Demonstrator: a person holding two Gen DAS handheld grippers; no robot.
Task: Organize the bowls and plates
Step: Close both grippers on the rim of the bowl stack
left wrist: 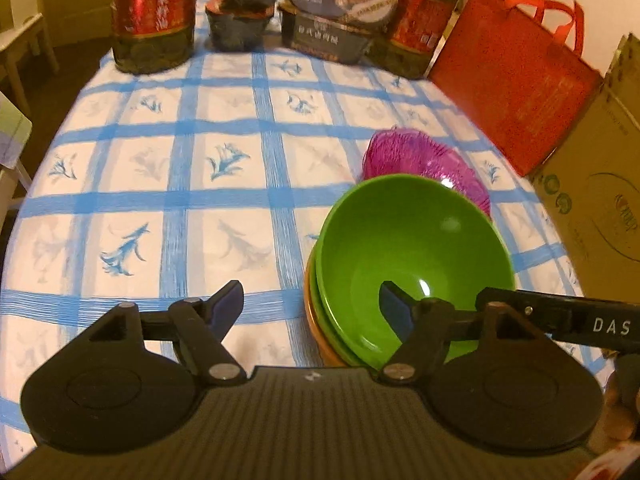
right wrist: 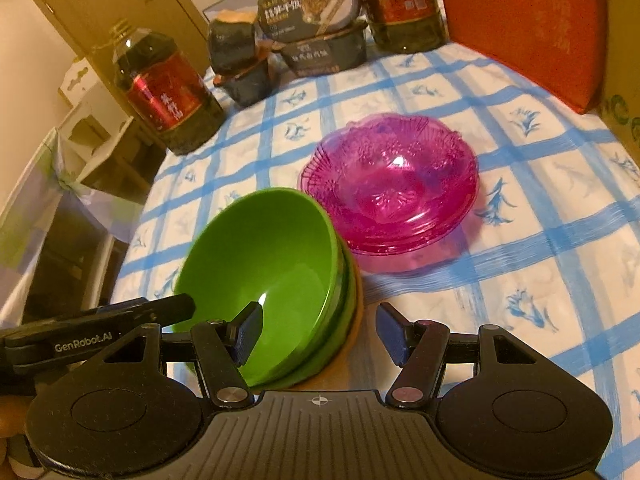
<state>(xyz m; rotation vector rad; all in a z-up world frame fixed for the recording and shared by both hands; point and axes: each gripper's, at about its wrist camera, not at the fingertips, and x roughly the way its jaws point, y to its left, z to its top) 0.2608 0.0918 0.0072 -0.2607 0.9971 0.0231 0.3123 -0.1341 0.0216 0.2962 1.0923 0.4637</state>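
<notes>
A green bowl (left wrist: 400,240) (right wrist: 260,248) sits tilted on top of a stack, over another green bowl and an orange dish (left wrist: 316,332) (right wrist: 360,320). Just behind the stack is a pile of clear pink bowls (left wrist: 412,152) (right wrist: 392,184). My left gripper (left wrist: 311,308) is open and straddles the stack's left rim, one finger inside the top bowl and one over the tablecloth. My right gripper (right wrist: 320,332) is open too and straddles the right rim the same way. No pad presses on the bowl. Each gripper shows at the edge of the other's view.
The blue-checked tablecloth (left wrist: 200,160) (right wrist: 520,220) covers the table. Oil bottles (left wrist: 152,12) (right wrist: 168,92) and dark food tubs (left wrist: 332,8) line the far edge. A red bag (left wrist: 512,80) and a cardboard box (left wrist: 600,208) stand to the right. A chair (right wrist: 60,200) stands off the left edge.
</notes>
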